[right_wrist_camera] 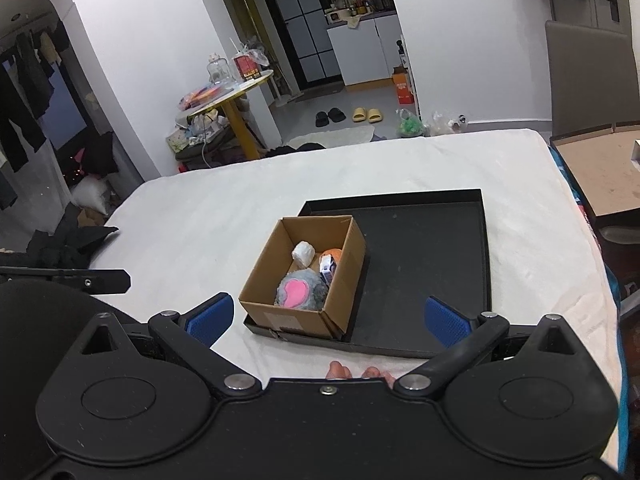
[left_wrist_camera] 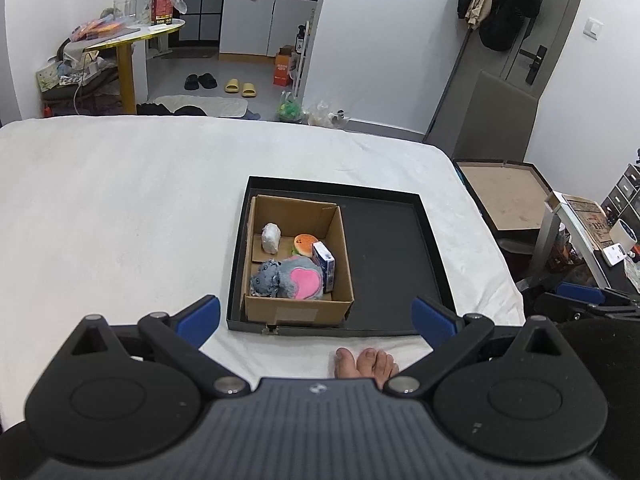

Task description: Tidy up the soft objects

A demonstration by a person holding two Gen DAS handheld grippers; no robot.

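A cardboard box (left_wrist_camera: 297, 312) (right_wrist_camera: 288, 314) stands in the left part of a shallow black tray (left_wrist_camera: 384, 264) (right_wrist_camera: 420, 264) on a white bed. Inside it lie a grey plush toy with a pink heart (left_wrist_camera: 294, 280) (right_wrist_camera: 298, 292), a burger-shaped squishy (left_wrist_camera: 305, 243) (right_wrist_camera: 334, 255), a small white wrapped lump (left_wrist_camera: 271, 237) (right_wrist_camera: 303, 253) and a little blue-and-white carton (left_wrist_camera: 325, 264) (right_wrist_camera: 327, 268). My left gripper (left_wrist_camera: 316, 316) hovers open just short of the tray's near edge, nothing between its blue pads. My right gripper (right_wrist_camera: 328, 318) is likewise open and empty, above the tray's near edge.
The white bed sheet (left_wrist_camera: 120, 208) (right_wrist_camera: 208, 208) spreads wide to the left of the tray. A person's toes (left_wrist_camera: 366, 362) (right_wrist_camera: 352, 372) rest on the sheet just before the tray. An open brown-lined box (left_wrist_camera: 508, 196) (right_wrist_camera: 600, 168) sits off the bed's right side.
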